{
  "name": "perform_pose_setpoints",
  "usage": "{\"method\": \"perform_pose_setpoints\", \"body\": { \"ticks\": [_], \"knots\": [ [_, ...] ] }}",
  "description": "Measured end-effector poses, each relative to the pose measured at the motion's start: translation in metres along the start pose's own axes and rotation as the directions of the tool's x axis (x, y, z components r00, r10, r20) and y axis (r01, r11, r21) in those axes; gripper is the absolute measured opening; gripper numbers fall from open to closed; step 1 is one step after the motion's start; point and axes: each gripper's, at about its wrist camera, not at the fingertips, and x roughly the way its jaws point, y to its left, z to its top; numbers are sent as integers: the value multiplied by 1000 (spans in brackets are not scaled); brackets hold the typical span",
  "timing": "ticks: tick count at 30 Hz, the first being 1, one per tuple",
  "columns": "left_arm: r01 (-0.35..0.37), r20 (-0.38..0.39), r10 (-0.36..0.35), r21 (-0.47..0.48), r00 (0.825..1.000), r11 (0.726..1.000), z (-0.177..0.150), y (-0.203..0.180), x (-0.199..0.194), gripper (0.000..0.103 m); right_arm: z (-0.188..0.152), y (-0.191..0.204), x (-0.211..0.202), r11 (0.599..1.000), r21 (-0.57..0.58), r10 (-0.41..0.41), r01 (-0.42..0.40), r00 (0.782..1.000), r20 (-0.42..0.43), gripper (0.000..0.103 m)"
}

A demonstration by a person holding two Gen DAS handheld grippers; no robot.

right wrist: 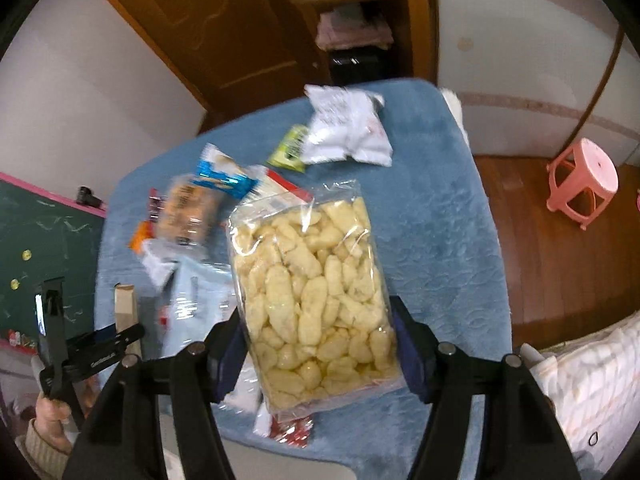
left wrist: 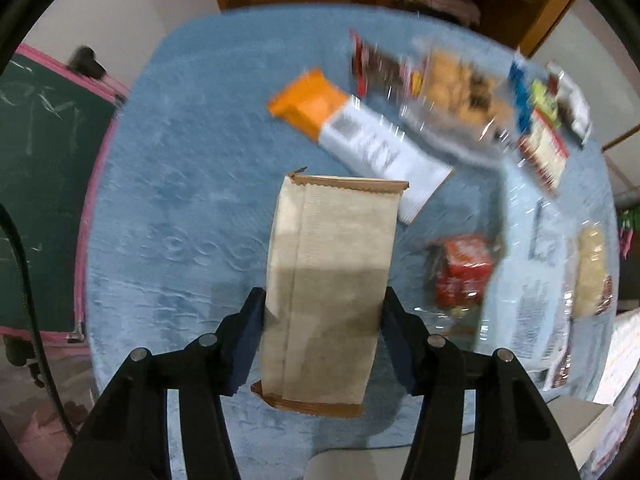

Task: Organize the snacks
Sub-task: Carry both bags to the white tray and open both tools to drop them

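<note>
My left gripper point(left wrist: 322, 316) is shut on a tan paper snack packet point(left wrist: 328, 280) with brown crimped ends, held above the blue cloth-covered table point(left wrist: 180, 220). My right gripper point(right wrist: 318, 332) is shut on a clear bag of pale yellow puffed snacks point(right wrist: 316, 292), held over the same table point(right wrist: 440, 240). The left gripper point(right wrist: 100, 344) with the tan packet point(right wrist: 126, 312) also shows at the left of the right wrist view.
Loose snacks lie on the table: an orange-and-white packet point(left wrist: 352, 128), a cookie bag point(left wrist: 456, 88), a red packet point(left wrist: 464, 272), a white bag point(right wrist: 348, 124), a green packet point(right wrist: 290, 148). A chalkboard point(left wrist: 44, 184) stands left; a pink stool point(right wrist: 584, 180) stands right.
</note>
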Motion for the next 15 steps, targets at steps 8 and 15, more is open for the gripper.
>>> {"method": "perform_pose_setpoints", "body": {
  "ticks": [8,15],
  "knots": [
    [-12,255,-10,82,967,997,-33,-20,-130,55,-24,49,-77,990,-94,117,-107,988,101,65],
    [99,360,-119,73,925,992,-94,-18,-216,55,-82,87,-141,973,-199,149,-115,975,165,65]
  ]
}}
